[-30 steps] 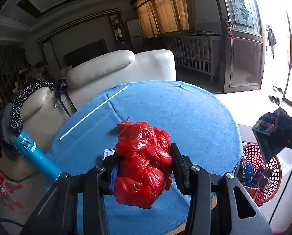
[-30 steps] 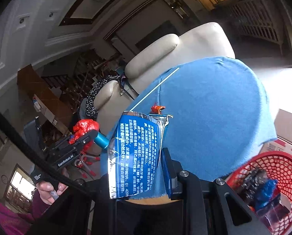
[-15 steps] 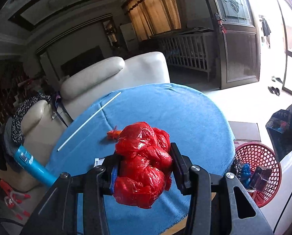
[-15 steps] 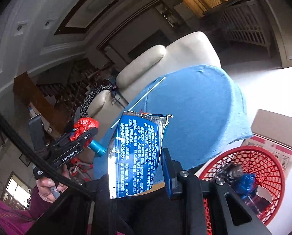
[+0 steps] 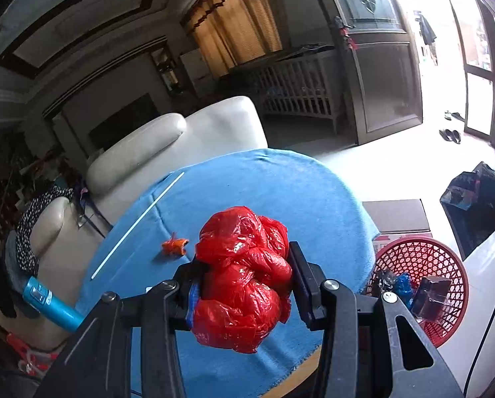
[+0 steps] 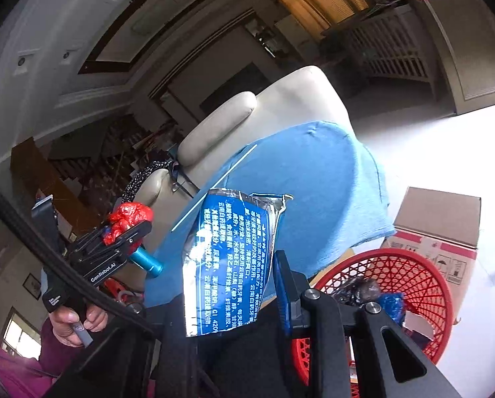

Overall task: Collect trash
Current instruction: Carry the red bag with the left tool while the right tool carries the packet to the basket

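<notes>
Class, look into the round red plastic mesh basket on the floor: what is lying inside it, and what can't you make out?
Inside the red mesh basket lie a crumpled blue wrapper, a dark crinkled wrapper and a dark clear-wrapped packet. Anything beneath them, and the basket's near side behind the claw arms, is hidden.

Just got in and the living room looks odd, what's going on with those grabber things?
A person is clearing trash off the table with a handheld gripper in each hand. The left gripper is shut on a crumpled red bag, and the right gripper is shut on a blue foil wrapper. Both are held near the table's edge by the red basket on the floor, which already holds some trash. An orange scrap and a white straw are on the blue cloth.
</notes>
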`<state>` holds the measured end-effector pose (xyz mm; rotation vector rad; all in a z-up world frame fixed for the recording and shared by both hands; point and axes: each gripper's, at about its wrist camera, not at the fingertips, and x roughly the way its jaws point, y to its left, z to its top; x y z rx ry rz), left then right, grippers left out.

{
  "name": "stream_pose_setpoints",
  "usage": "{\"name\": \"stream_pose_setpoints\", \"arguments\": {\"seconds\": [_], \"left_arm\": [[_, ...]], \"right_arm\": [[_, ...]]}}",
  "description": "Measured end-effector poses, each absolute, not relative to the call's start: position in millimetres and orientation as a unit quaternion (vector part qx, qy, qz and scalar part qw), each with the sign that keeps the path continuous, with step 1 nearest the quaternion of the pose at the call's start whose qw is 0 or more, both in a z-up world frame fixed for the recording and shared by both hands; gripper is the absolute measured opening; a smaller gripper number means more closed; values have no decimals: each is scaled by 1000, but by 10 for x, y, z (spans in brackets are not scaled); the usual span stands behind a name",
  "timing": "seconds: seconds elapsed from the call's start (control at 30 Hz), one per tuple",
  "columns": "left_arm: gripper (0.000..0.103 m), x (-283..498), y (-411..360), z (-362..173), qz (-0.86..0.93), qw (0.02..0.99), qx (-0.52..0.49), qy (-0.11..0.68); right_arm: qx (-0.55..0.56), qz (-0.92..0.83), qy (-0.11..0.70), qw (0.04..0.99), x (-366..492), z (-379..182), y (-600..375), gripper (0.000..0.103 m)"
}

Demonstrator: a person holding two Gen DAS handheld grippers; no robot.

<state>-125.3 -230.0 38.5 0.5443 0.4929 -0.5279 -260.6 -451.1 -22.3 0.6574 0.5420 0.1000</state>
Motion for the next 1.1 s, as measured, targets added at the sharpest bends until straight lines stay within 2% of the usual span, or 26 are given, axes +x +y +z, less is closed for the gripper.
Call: {"name": "stream_pose_setpoints", "arguments": {"seconds": [0.57, 1.1], "left_arm": [[47, -1579, -2952, 281, -311, 870, 314, 221], [47, -1632, -3038, 142, -322, 861, 306, 250]], "right_arm": [[330, 19, 251, 910, -2809, -189, -4747, 26], [328, 14, 252, 910, -2840, -164, -4772, 26]]}}
